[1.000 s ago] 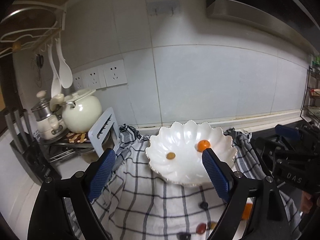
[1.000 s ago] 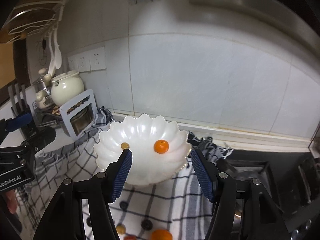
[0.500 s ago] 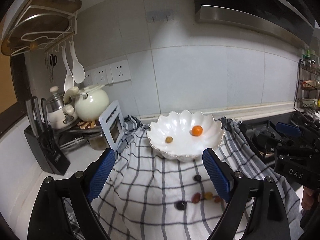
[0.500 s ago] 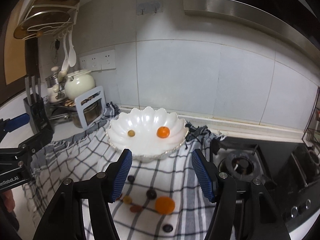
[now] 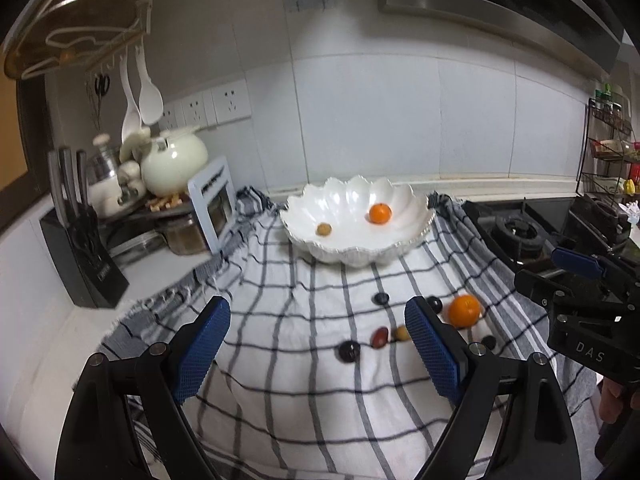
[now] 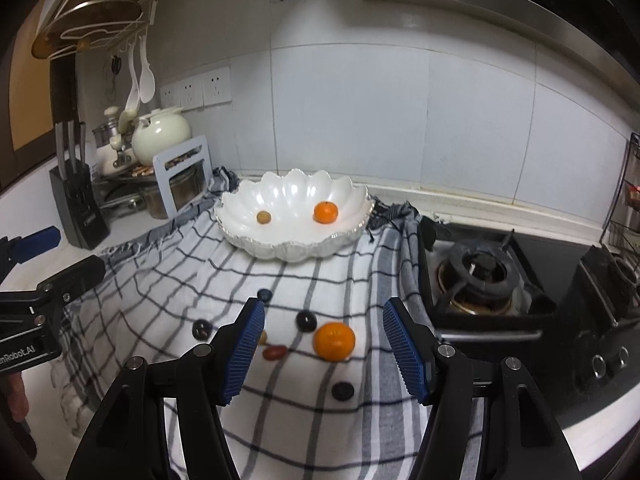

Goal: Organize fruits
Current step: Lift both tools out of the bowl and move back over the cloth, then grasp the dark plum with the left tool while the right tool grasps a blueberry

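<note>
A white scalloped bowl (image 5: pixel 416 205) (image 6: pixel 352 194) stands on a checked cloth and holds a small orange (image 5: pixel 379 213) (image 6: pixel 325 212) and a small tan fruit (image 5: pixel 324 229) (image 6: pixel 263 217). On the cloth in front lie a larger orange (image 5: pixel 463 311) (image 6: pixel 334 341), a red date (image 5: pixel 379 337) (image 6: pixel 274 352), a yellow fruit (image 5: pixel 400 333) and several dark round fruits (image 5: pixel 349 351) (image 6: pixel 306 320). My left gripper (image 5: pixel 318 352) is open and empty above the cloth. My right gripper (image 6: pixel 324 352) is open and empty, with the larger orange between its fingers in view.
A knife block (image 5: pixel 82 256) (image 6: pixel 78 204), a white pot (image 5: pixel 174 160) and a grey rack (image 5: pixel 212 204) stand at the left. A gas burner (image 6: pixel 480 276) (image 5: pixel 516 232) lies right of the cloth. A wire shelf (image 5: pixel 608 152) is at far right.
Both grippers have pulled back and up from the bowl. The loose fruits on the cloth have come fully into view. Both grippers stay open.
</note>
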`<action>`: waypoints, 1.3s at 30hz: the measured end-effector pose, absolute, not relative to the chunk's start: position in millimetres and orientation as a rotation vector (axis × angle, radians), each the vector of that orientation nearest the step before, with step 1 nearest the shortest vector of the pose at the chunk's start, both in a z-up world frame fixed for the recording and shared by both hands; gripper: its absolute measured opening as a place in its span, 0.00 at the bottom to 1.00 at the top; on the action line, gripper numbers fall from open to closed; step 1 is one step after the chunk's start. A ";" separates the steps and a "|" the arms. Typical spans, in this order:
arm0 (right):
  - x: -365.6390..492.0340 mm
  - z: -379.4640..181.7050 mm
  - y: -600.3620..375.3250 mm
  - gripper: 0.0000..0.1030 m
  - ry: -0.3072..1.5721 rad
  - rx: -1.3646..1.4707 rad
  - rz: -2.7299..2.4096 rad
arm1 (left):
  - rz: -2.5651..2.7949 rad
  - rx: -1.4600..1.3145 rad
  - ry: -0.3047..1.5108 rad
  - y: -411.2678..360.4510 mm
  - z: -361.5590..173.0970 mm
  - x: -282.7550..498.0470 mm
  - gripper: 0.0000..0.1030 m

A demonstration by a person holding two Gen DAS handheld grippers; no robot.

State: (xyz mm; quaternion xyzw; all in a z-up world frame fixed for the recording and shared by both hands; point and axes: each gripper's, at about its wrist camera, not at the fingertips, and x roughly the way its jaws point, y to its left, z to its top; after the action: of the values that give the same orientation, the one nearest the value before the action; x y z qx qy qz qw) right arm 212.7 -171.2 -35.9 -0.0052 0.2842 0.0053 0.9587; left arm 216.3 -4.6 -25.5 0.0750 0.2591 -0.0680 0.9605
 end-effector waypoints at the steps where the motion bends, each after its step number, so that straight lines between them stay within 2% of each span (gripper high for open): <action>1: 211.6 -38.2 -171.7 0.61 0.579 -0.007 0.008 | -0.137 0.150 0.528 -4.8 -27.9 216.3 0.87; 9: 205.7 -62.3 -169.9 0.61 0.625 0.011 0.000 | -0.182 0.150 0.577 -4.5 -51.2 219.1 0.86; 21: 215.1 -98.0 -167.1 0.60 0.685 -0.011 -0.037 | -0.222 0.202 0.642 -8.5 -87.6 240.6 0.76; 30: 233.9 -125.1 -171.2 0.49 0.749 0.000 -0.067 | -0.229 0.196 0.701 -9.6 -114.9 267.9 0.63; 39: 250.7 -140.6 -178.5 0.43 0.787 0.008 -0.089 | -0.243 0.168 0.761 -16.0 -133.7 296.9 0.48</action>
State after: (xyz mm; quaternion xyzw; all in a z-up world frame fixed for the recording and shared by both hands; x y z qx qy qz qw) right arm 250.7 -178.5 -140.6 0.0038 0.3833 -0.0435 0.9226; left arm 296.9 -16.0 -133.7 0.0818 0.3699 -0.1184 0.9179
